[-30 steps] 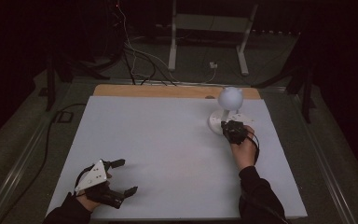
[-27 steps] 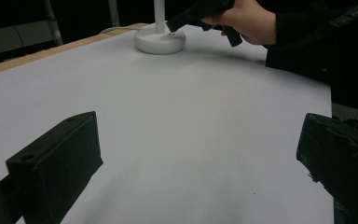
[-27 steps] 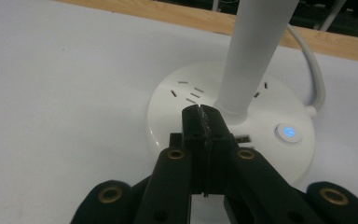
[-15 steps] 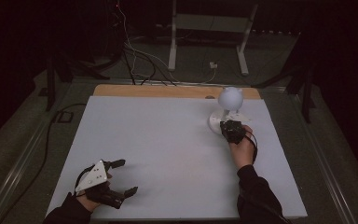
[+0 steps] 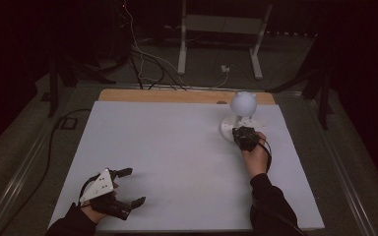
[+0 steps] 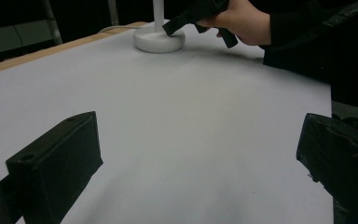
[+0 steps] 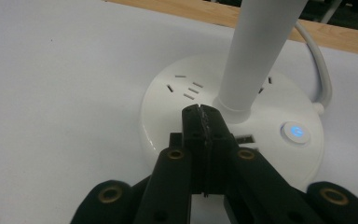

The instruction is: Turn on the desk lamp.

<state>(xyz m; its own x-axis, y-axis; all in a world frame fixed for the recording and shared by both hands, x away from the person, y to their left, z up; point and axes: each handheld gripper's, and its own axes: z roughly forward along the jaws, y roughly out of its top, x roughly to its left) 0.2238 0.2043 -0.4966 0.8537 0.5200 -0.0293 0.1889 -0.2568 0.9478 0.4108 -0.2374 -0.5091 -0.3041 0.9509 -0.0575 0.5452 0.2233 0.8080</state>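
From the high view, your right gripper [image 5: 246,138] sits with its jaws pressed together on the round white base of the lamp [image 5: 239,118], whose globe head stands just beyond the jaw tips. Your left gripper [image 5: 128,187] rests at the near left of the white table [image 5: 177,157], well apart from the lamp, jaws spread wide with nothing between them. Against the earlier frames, neither hand nor the lamp has shifted.

In the left gripper view, your two jaws stand wide apart over bare table; far ahead of them the lamp base [image 6: 159,41] sits with your right hand [image 6: 235,18] at it.

In the right gripper view, your closed jaw tips touch the lamp base [image 7: 177,93] right at the foot of its white stem [image 7: 256,51]. A round button [image 7: 294,132] glowing blue lies just right of the tips, socket slots [image 7: 189,89] just left and ahead. No readable writing appears.
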